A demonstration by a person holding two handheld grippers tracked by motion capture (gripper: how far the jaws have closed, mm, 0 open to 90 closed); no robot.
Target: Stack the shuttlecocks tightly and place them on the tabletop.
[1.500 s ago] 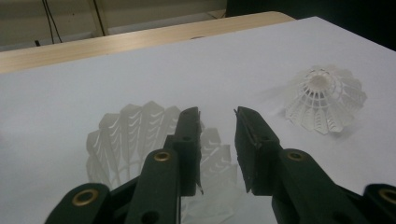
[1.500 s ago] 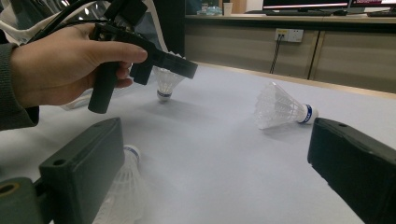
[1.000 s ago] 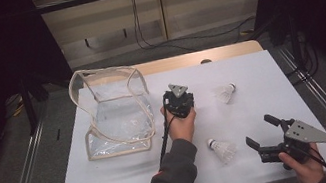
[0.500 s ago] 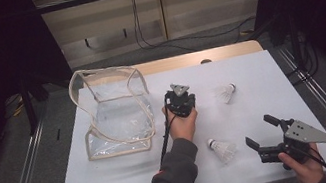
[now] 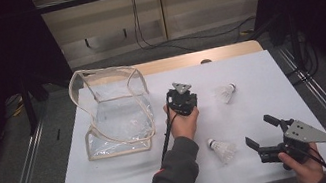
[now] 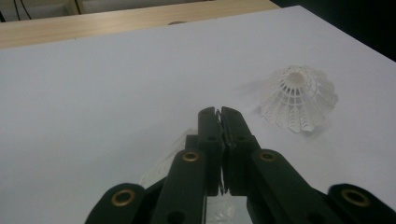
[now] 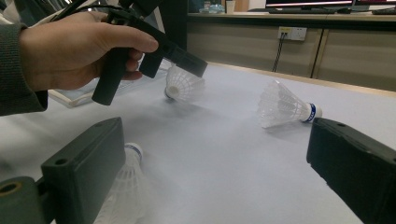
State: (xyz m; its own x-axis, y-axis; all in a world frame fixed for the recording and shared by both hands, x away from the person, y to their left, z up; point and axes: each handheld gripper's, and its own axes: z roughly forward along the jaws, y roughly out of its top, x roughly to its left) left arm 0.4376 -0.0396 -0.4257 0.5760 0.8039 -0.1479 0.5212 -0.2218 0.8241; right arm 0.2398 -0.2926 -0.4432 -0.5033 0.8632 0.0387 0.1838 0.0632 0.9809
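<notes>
— Nothing much is shifting since a moment ago, are we agreed? Our left tool (image 5: 181, 99) is staying put near the table's middle, and our right tool (image 5: 266, 133) is still hovering at the near right corner.

— Agreed. We are keeping the left tool's jaws pressed together on a white shuttlecock (image 7: 183, 85), pinching the thin skirt between them; the right gripper view is showing it hanging under those jaws, cork end towards us, just above the white table (image 5: 116, 181).

— And the right tool?

— We are holding its jaws wide apart, gripping nothing. A second shuttlecock (image 5: 222, 149) is lying just left of it, near the table's front edge.

— A third shuttlecock (image 5: 225, 92) is resting to the right of our left tool, apart from it, lying where it lay before.

— The clear plastic bag (image 5: 113, 114) is standing open on the table's left side, beside our left hand (image 5: 184, 122), unchanged too.
</notes>
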